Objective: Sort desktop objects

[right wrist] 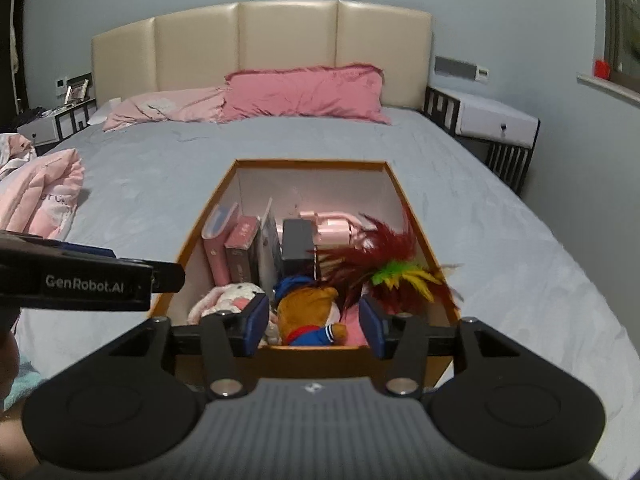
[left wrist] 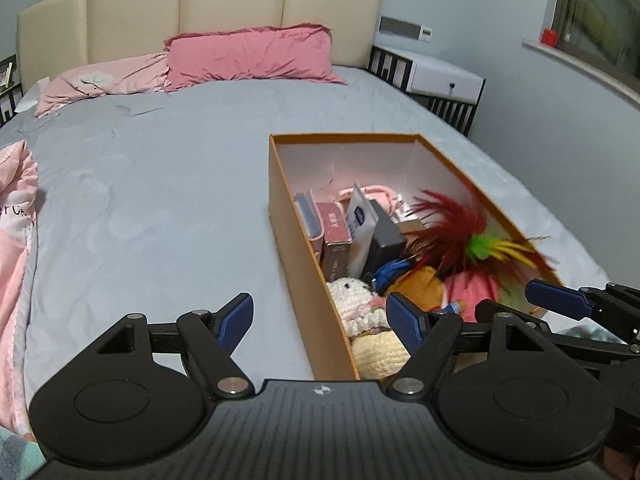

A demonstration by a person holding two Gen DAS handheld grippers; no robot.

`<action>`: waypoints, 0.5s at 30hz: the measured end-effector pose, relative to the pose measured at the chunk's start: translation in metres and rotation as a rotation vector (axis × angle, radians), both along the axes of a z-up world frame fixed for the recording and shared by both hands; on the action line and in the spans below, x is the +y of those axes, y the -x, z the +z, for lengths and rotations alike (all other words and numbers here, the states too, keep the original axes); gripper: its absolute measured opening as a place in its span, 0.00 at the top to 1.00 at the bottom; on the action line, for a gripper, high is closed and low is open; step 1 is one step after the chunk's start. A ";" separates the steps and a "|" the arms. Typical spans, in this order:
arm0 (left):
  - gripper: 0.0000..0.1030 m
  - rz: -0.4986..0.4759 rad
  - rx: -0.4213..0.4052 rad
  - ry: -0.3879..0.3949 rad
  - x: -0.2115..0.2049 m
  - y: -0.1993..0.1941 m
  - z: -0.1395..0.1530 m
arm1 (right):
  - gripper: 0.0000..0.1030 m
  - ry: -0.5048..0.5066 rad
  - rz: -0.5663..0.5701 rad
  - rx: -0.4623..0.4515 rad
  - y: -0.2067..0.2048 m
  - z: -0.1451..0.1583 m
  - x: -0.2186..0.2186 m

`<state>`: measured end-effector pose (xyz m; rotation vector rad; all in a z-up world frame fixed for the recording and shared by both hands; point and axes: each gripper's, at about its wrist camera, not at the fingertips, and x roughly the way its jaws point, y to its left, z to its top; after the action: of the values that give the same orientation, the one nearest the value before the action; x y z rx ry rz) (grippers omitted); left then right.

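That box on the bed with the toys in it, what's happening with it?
A person is tidying things into the orange box on the grey bed, holding tongs in each hand. Books, a brown plush doll, a white bunny and a red feather toy already sit inside. The left tongs are open and straddle the box's side wall. The right tongs are open at the near end, with nothing held.
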<state>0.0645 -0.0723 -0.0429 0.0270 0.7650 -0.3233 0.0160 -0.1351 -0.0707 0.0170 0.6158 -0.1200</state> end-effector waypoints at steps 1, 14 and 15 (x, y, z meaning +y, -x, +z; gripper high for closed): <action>0.16 0.002 0.004 -0.008 -0.002 -0.001 -0.002 | 0.50 0.002 0.001 0.008 -0.002 -0.002 0.000; 0.16 -0.003 0.099 -0.074 -0.017 -0.014 -0.028 | 0.50 -0.038 0.019 0.054 -0.015 -0.014 -0.004; 0.16 0.001 0.107 -0.074 -0.017 -0.015 -0.029 | 0.50 -0.033 0.022 0.060 -0.016 -0.014 -0.003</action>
<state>0.0797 -0.0894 -0.0723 0.0798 0.8833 -0.2974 0.0317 -0.1385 -0.0849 0.0386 0.6772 -0.0898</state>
